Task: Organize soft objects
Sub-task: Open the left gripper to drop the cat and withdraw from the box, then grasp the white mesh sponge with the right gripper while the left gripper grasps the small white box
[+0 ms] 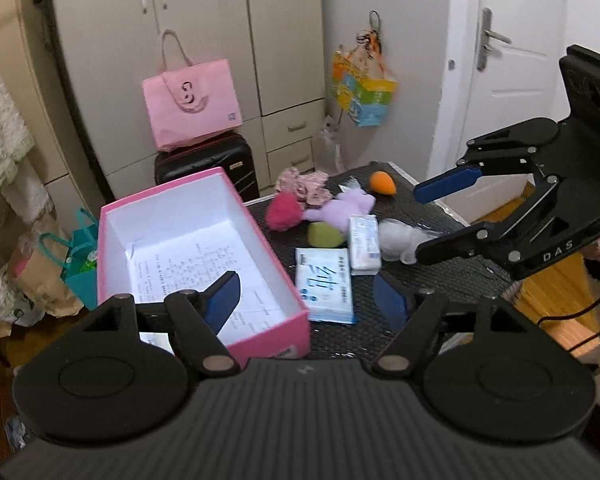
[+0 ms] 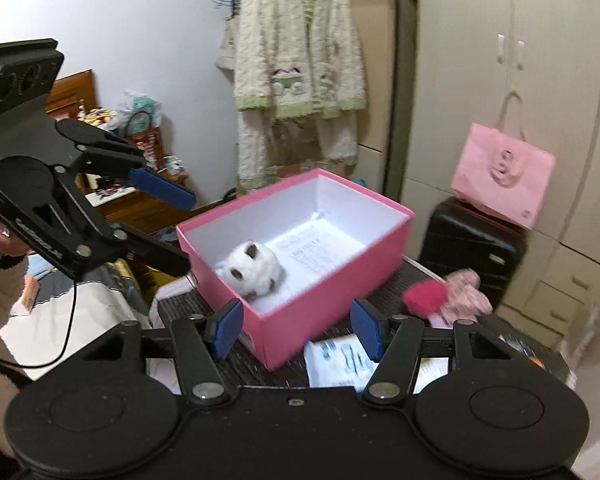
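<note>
One pink box (image 1: pixel 196 264), white inside and with its lid off, stands on the black table (image 1: pixel 452 276). One white plush toy (image 2: pixel 254 268) lies in it at the near end, on a printed sheet (image 1: pixel 204 268) whose small writing cannot be read.

The other soft things lie on the table beside the box, bunched close together:
- one red pom-pom (image 1: pixel 283 211)
- one pink flowered cloth bundle (image 1: pixel 306 185) just behind it
- one lilac plush (image 1: pixel 342 206)
- one green sponge (image 1: pixel 327 235)
- one orange sponge (image 1: pixel 383 185), a little apart at the far edge
- one white plush (image 1: pixel 400 240)
- two tissue packs: a small one (image 1: pixel 365 243) and a flat one (image 1: pixel 325 289) with large blue handwritten-style characters I cannot make out

The left gripper (image 1: pixel 304 300) hangs over the box's near corner, its jaws apart with nothing between them. The right gripper (image 2: pixel 296 328) hangs above the box's front corner, likewise released and empty; its frame reads "DAS" in the left wrist view.

Behind, one pink bag (image 1: pixel 192 108) sits on one black suitcase (image 1: pixel 208 164).
</note>
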